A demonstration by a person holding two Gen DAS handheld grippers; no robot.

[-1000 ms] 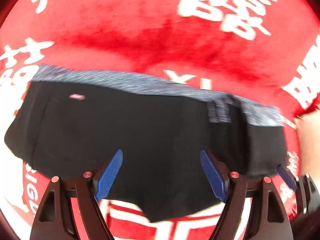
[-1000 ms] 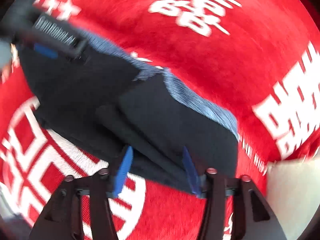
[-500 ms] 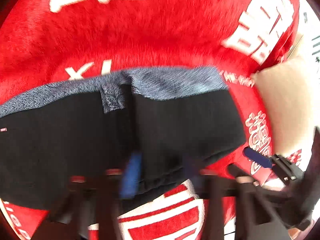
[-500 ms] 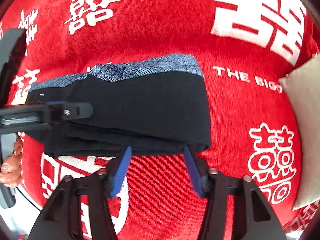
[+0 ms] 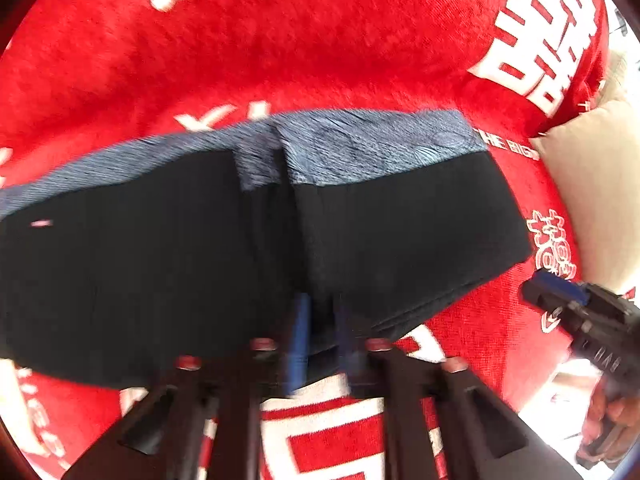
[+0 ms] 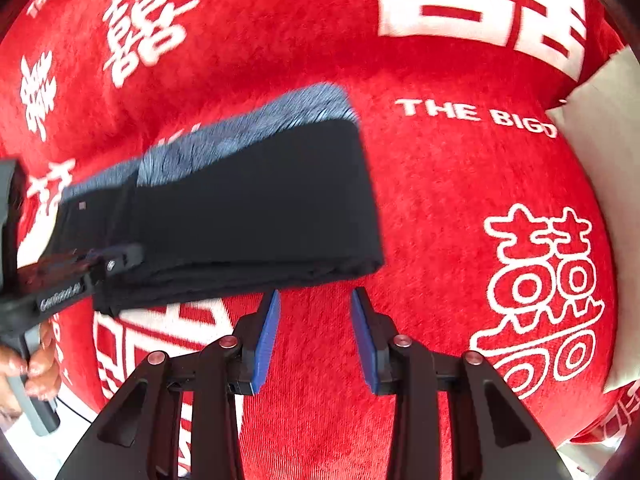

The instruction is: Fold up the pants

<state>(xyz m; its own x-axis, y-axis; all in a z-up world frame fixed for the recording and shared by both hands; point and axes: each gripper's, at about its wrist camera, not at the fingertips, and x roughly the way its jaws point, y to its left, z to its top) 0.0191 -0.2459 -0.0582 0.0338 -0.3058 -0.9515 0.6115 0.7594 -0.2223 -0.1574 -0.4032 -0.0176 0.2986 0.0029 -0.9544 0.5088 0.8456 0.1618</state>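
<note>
your left gripper (image 5: 320,332) has gone from wide open 1 s ago to pinched narrow on the near hem of the pants (image 5: 248,248), roughly at the seam where the 2 layers overlap; motion blur hides the exact bite, but black cloth sits between the blue pads (image 5: 298,332). your right gripper (image 6: 316,332) has let go & backed off: 1 s ago its jaws straddled the cloth edge, now they hang part open w/ only the red blanket (image 6: 460,208) between them, just short of the folded right edge of the pants.

pants lie on the blanket, already folded into a compact black band, grey-blue waistband (image 5: 360,144) along the far side. a beige cushion (image 5: 592,184) sits off to the right, clear of the work.

what it means, imo: the right-side fold looks set & released, so the work has passed to your left hand. prob next is a lift or drag of that near hem to close the last fold or square the stack. watch the layers — a pinch at the seam may grab only the top ply & peel the fold open.
</note>
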